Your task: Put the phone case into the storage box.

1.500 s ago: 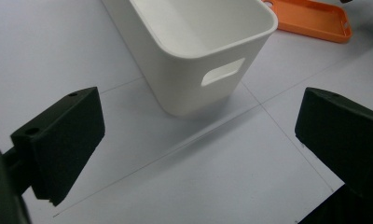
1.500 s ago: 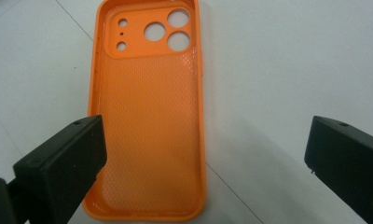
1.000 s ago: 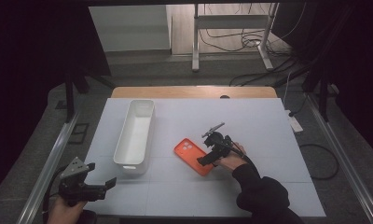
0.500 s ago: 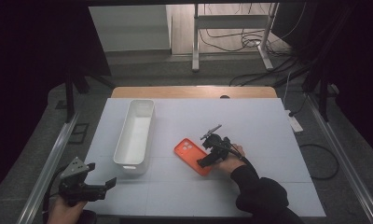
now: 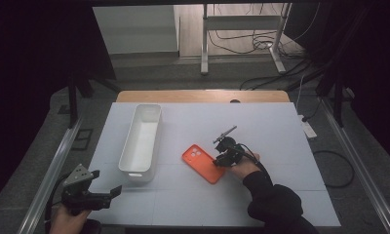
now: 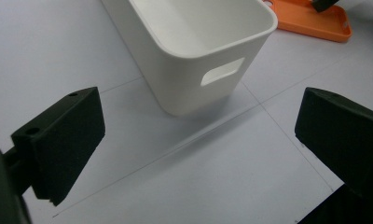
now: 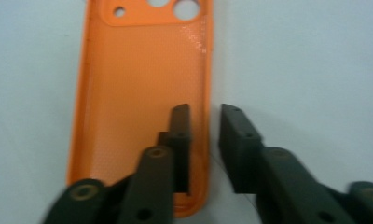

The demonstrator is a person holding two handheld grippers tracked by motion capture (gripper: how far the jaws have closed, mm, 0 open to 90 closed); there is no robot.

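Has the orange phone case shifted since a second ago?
No. The orange phone case lies at the same spot right of the white bin; right gripper jaws just closed around its edge.

floor point(image 5: 149, 73): grey | metal stand point(image 5: 242, 36) | cables point(image 5: 254, 44) | surroundings dark

White table carrying a bin and a phone case

The table point(image 5: 281, 126) is bearing a white bin point(image 5: 140, 139) lying lengthwise at its left, and an orange phone case point(image 5: 200, 162) is lying open-side up near the middle.

Orange phone case point(image 7: 142, 107) matt, finely textured rubbery plastic; white bin point(image 6: 194, 42) smooth plastic
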